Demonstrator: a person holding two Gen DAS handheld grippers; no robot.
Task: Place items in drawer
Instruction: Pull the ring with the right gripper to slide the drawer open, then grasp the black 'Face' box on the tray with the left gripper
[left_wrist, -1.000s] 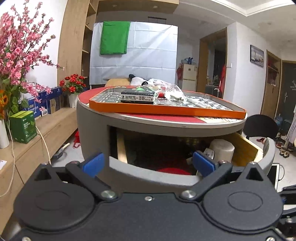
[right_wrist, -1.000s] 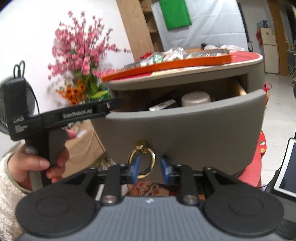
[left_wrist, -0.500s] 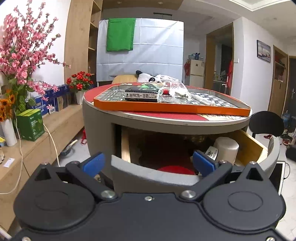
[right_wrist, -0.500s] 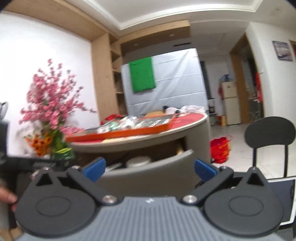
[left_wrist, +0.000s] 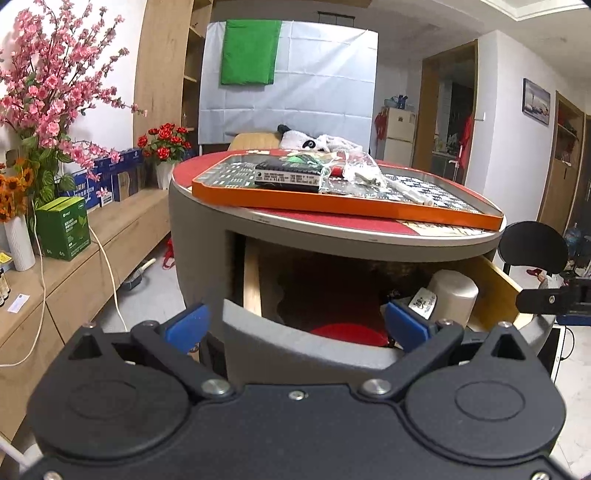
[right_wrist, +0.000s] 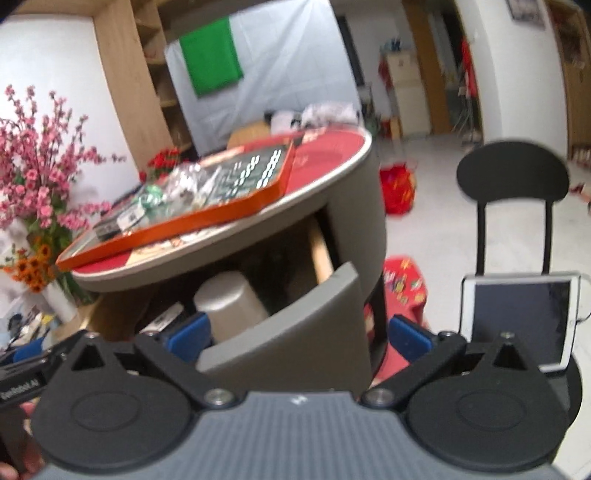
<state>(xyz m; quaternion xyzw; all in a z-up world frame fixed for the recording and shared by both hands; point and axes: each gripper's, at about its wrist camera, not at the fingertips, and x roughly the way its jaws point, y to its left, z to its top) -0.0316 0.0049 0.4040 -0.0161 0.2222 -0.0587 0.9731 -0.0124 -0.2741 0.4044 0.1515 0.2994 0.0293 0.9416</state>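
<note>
The round grey table (left_wrist: 199, 221) fills both views, and its curved drawer (left_wrist: 295, 343) stands pulled out beneath the red top, so the opening step looks done. Inside the drawer, toward its right side in the left wrist view, a pale upturned cup (left_wrist: 452, 295) already sits with a small printed packet (left_wrist: 424, 304) leaning against it; a red round thing (left_wrist: 345, 329) lies near the drawer's front wall. Whether those were put there as part of this task cannot be told.

On the tabletop rests an orange tray (left_wrist: 332, 203), reaching almost to the top's front edge. It carries a black box (left_wrist: 288, 176) near its left end and a clear crinkled bag (left_wrist: 360, 171) at its middle, beside it. These items appear to be what is left to move, so the main work seems hardly begun.

The left gripper (left_wrist: 295, 326) and the right gripper (right_wrist: 298, 334) both hover in front of the drawer with fingers spread wide and nothing between them.
</note>
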